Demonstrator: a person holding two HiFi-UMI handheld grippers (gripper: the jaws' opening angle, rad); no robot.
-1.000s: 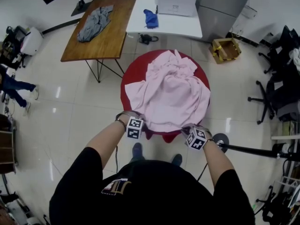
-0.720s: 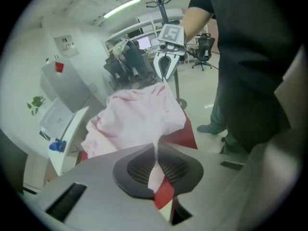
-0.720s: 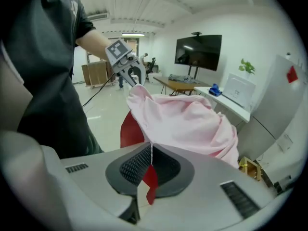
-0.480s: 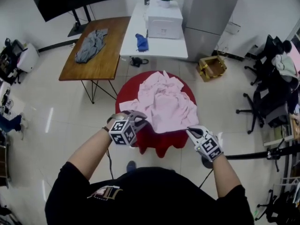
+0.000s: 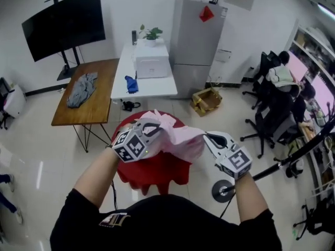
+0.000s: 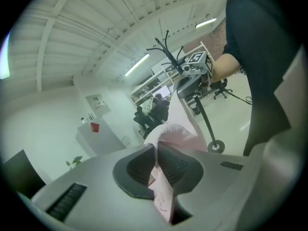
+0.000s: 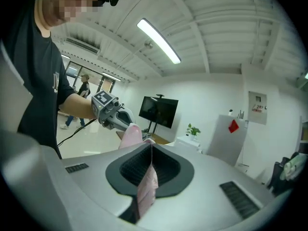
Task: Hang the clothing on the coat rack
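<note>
Head view first: the person has the pink garment (image 5: 180, 139) held up in the air between both hands, bunched and sagging in the middle, right above the round red tabletop (image 5: 152, 172). The left tool (image 5: 155, 129) has one edge and the right tool (image 5: 208, 137) has the other. The coat rack (image 5: 223, 191) stands just off to the person's right, with its round base on the floor. In the left gripper view the jaws are clamped on a fold of pink cloth, which bulges out past the pads, and the rack's hooks show beyond it. In the right gripper view it's the same deal: jaws pinched tight on a thin strip of the fabric, with a tail hanging down out of them. My take is that this thing is light and totally floppy, so no breakage worries, but it'll droop and slide wherever it isn't pinched. I'd say grab it near the collar or shoulders, so there's a loop to drop over a hook.
</note>
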